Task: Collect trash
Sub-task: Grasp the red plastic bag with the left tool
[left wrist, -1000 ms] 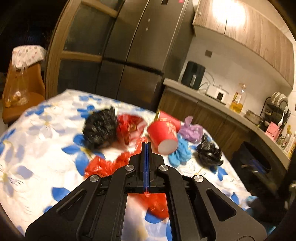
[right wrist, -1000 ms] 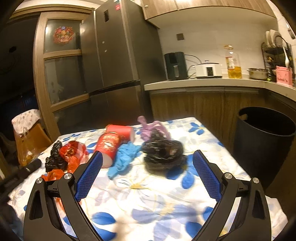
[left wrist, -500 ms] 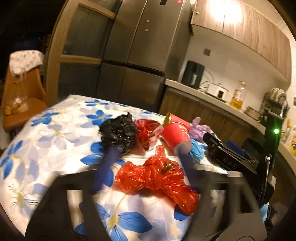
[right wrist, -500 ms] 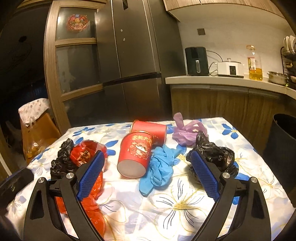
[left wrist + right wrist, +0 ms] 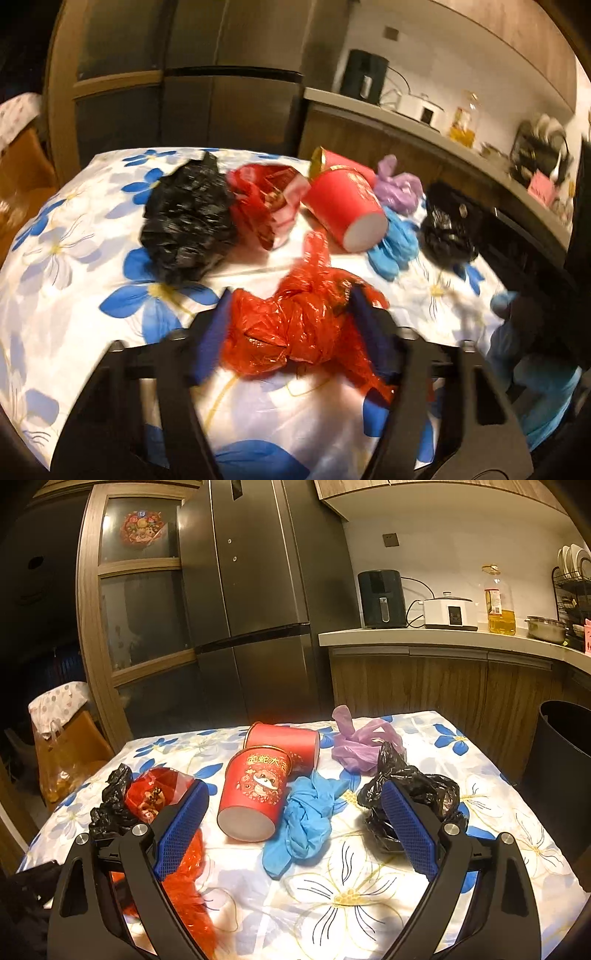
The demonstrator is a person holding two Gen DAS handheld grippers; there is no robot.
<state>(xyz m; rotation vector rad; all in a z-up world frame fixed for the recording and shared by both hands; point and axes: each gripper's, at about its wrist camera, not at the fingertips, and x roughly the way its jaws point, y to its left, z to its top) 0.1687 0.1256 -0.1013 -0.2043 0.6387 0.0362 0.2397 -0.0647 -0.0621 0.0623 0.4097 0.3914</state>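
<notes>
The step in hand looks like the first pickup: the left tool [image 5: 291, 325] is low in the middle of its own frame, its jaws closing around the knotted red plastic bag [image 5: 295, 325], which lies between the blue pads on the flowered worktop [image 5: 66, 258]; blur hides whether the pads press on it yet, so I count it as not gripped. The right tool [image 5: 295, 827] stands wide with nothing in it, framing the blue glove [image 5: 303, 819] and the near red paper cup [image 5: 255, 794] at centre frame, with a crumpled black bag [image 5: 417, 786] just behind its right pad. The rest of the trash sits mid-frame: a second red cup [image 5: 284, 742] on its side behind the first, a lilac bag [image 5: 358, 746], another black bag [image 5: 188, 221] and a red wrapper [image 5: 266, 199]. Both cups lie tipped; what shows of the near one is its closed base, so their contents cannot be told. The dark bin [image 5: 561, 775] stands at the right edge beyond the worktop, its inside hidden. Next, the left tool needs a firm pinch on the bag's bulk rather than a loose tail, then a lift clear and a carry to the bin.
</notes>
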